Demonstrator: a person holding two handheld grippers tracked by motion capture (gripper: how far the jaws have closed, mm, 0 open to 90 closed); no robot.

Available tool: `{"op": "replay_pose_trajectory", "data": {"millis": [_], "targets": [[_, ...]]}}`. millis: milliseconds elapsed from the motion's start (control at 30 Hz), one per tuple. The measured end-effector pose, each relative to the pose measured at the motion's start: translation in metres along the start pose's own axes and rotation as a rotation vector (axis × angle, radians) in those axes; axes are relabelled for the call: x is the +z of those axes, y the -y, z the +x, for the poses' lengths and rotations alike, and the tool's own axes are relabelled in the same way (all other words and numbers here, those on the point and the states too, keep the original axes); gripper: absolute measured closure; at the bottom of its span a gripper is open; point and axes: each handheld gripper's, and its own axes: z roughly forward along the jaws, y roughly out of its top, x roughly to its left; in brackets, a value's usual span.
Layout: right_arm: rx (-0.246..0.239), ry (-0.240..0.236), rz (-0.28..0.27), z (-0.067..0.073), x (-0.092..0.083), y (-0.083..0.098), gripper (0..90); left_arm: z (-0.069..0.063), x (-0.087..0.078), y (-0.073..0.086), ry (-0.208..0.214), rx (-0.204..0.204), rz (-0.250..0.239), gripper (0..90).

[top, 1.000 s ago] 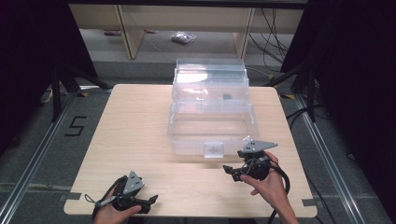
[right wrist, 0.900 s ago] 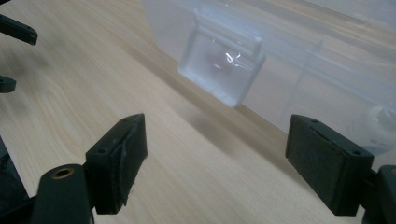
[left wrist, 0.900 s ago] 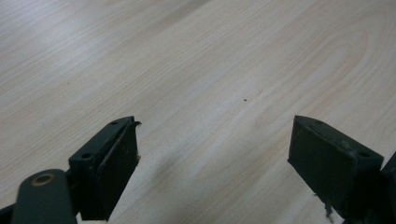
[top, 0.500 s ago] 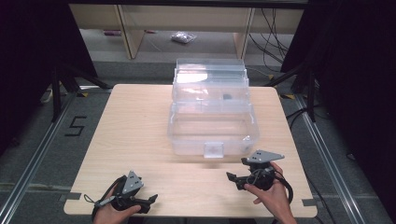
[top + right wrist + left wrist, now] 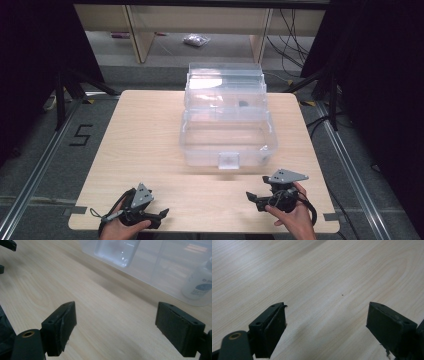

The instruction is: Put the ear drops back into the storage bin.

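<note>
Resting low at the bench [image 5: 150, 135] near edge, left tongs [image 5: 162, 214] spread and empty, right tongs [image 5: 251, 197] likewise spread, clear plastic box [image 5: 227, 145] mid-bench just beyond, small white bottle [image 5: 198, 283] seen through its wall.

Black "5" [image 5: 81, 135] on floor left of table — bottle label [image 5: 203, 287] unreadable.

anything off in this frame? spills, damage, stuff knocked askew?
Nothing stands out. The clear plastic box sits square on the table, with a small white bottle upright inside. Left gripper and right gripper are both open, holding nothing.
</note>
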Motion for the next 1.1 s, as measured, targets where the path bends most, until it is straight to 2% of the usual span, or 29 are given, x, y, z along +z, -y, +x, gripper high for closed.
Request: {"op": "replay_pose_trajectory", "data": {"millis": [33,167,233,267,333,400,433,467,533,667,700,733,767,833,867,900,933,1000,1067,1100], "targets": [[-0.012,0.003,-0.003,0.0,-0.001,0.002,18.2,0.0,0.0,0.0,0.008,0.002,-0.004,15.3],[0.019,-0.003,0.007,0.002,-0.002,0.008,18.2,0.0,0.002,0.0,-0.003,-0.009,0.005,15.3],[0.006,-0.007,0.006,0.0,-0.002,0.009,18.2,0.0,0.002,0.0,0.0,-0.012,0.004,15.3],[0.029,-0.012,0.004,0.002,-0.002,0.011,18.2,0.0,0.002,0.0,-0.003,-0.011,0.003,15.3],[0.001,-0.008,-0.003,-0.001,-0.003,0.012,18.2,0.0,0.002,0.0,-0.005,-0.007,0.006,15.3],[0.032,-0.013,0.003,0.002,-0.004,0.015,18.1,0.0,0.001,0.0,0.004,-0.009,0.004,15.3],[0.002,-0.014,-0.004,-0.001,-0.004,0.016,18.1,0.0,0.001,0.0,-0.004,-0.007,0.005,15.3],[0.033,-0.018,0.007,0.002,-0.005,0.017,18.1,0.0,0.001,0.0,-0.004,-0.006,0.004,15.3],[-0.003,-0.013,-0.004,-0.001,-0.004,0.018,18.2,0.0,0.001,0.0,0.006,-0.005,-0.002,15.2],[0.037,-0.022,0.022,0.002,-0.006,0.021,18.2,0.001,0.0,-0.001,0.001,-0.003,-0.007,15.2],[0.025,-0.01,0.01,0.002,-0.006,0.022,18.2,0.001,0.0,-0.001,0.002,-0.01,-0.013,15.2],[0.002,-0.02,0.009,-0.001,-0.006,0.022,18.2,0.0,0.0,-0.001,0.007,-0.013,-0.014,15.2],[0.002,-0.006,0.011,-0.001,-0.008,0.022,18.2,0.001,0.0,0.0,0.009,-0.01,-0.009,15.2],[0.032,-0.017,0.016,0.0,-0.008,0.023,17.7,0.002,0.002,0.001,-0.003,-0.029,-0.003,15.2],[0.006,-0.021,0.003,-0.002,-0.008,0.024,17.8,0.003,0.002,0.0,-0.009,-0.022,0.0,15.2],[0.003,-0.016,0.006,-0.002,-0.009,0.024,17.8,0.003,0.001,0.0,-0.002,-0.021,-0.003,15.2],[0.047,-0.022,0.018,0.0,-0.009,0.024,17.6,0.004,-0.001,0.0,-0.01,-0.013,-0.003,15.2],[0.021,-0.006,0.014,-0.002,-0.008,0.025,17.6,0.004,-0.002,0.0,-0.004,-0.005,-0.011,15.1],[0.066,-0.007,0.027,0.002,-0.008,0.025,17.7,0.001,-0.001,0.0,0.004,-0.018,-0.015,15.2],[0.04,-0.008,0.015,0.0,-0.007,0.025,17.8,0.001,0.0,0.0,0.008,-0.015,-0.017,15.1]]}}
